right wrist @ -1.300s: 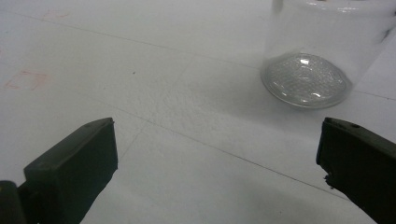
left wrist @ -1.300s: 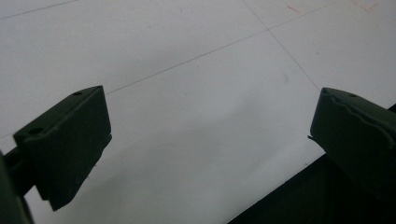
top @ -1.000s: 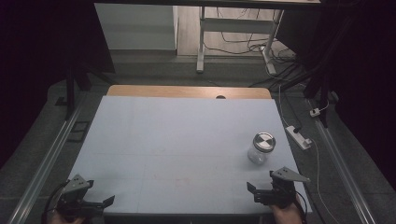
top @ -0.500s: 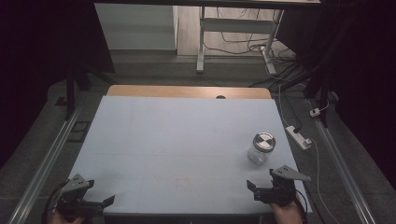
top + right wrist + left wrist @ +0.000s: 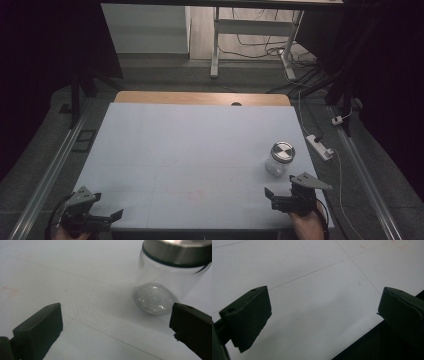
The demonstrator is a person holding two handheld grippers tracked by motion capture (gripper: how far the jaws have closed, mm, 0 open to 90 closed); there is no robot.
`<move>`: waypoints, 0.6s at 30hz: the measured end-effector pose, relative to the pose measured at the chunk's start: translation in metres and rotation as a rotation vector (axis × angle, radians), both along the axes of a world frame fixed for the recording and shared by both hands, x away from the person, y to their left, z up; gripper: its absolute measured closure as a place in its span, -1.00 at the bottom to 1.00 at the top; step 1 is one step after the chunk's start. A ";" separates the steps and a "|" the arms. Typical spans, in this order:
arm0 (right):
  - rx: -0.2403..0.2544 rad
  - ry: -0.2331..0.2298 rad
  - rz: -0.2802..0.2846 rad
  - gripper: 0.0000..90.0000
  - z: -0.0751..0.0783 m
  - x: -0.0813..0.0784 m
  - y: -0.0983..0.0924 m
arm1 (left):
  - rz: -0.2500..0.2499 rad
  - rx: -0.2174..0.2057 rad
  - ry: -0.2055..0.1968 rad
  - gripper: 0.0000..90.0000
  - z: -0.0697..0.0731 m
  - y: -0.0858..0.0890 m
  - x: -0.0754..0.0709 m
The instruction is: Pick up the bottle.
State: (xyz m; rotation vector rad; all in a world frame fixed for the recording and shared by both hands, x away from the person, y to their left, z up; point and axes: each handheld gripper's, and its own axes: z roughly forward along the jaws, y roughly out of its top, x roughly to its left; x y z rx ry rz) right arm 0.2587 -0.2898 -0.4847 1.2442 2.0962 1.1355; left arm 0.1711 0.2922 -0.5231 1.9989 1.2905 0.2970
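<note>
Near the table's (image 5: pixel 200 145) right edge stands a small clear glass jar (image 5: pixel 280 160) with a brushed metal lid (image 5: pixel 282 150), upright and seemingly empty, though the glare on its base makes that hard to confirm. It looks light, rigid, slick and breakable, so the straight wall below the lid seems the safest hold. Just short of it the right gripper (image 5: pixel 116 327) gapes wide and empty; the left gripper (image 5: pixel 324 312) is equally wide, holding nothing, well apart at the near-left corner.
</note>
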 end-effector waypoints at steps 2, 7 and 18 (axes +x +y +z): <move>0.015 -0.010 -0.009 -1.00 0.000 0.003 -0.001 | 0.000 -0.001 -0.001 -1.00 0.000 0.000 0.000; 0.016 -0.010 -0.026 -1.00 -0.001 0.011 -0.003 | 0.000 -0.004 0.003 -1.00 0.000 0.000 0.000; -0.030 0.017 -0.040 -1.00 -0.002 0.028 -0.003 | -0.002 -0.009 0.009 -1.00 0.000 0.001 0.001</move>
